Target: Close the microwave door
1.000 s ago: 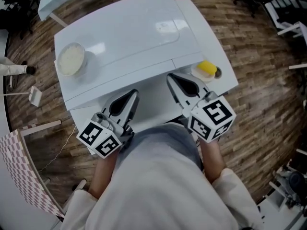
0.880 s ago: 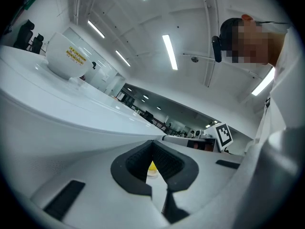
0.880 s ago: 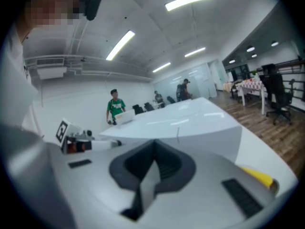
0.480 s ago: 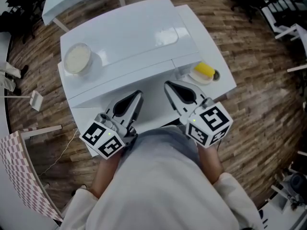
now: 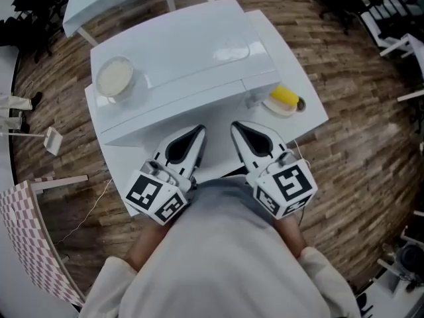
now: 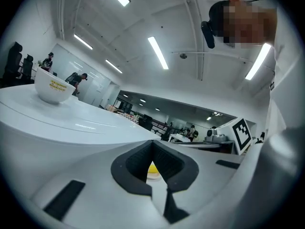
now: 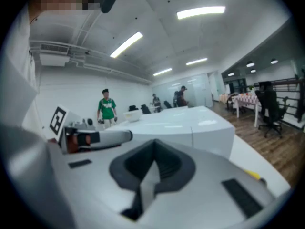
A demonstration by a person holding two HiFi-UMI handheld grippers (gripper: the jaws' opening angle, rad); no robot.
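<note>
Microwave (image 5: pixel 185 52): white unit, centre of white tabletop (image 5: pixel 313 114), front toward the person. From overhead the door edge reads flush w/ the body along the near front; the door face itself is not visible from above.

Left gripper (image 5: pixel 197 132): near side of microwave front, left of centre, tips pointing at it. Jaws closed tip to tip, nothing held.

Right gripper (image 5: pixel 236 126): just beside the left one, to its right, same heading. Jaws closed, nothing held.

Other items:
- Bowl (image 5: pixel 114 77), white, upright, on microwave top, far-left corner.
- Yellow item (image 5: pixel 286 95) on a small plate, on tabletop just right of the microwave's near-right corner.

Wood floor (image 5: pixel 358 151) surrounds the tabletop.
</note>
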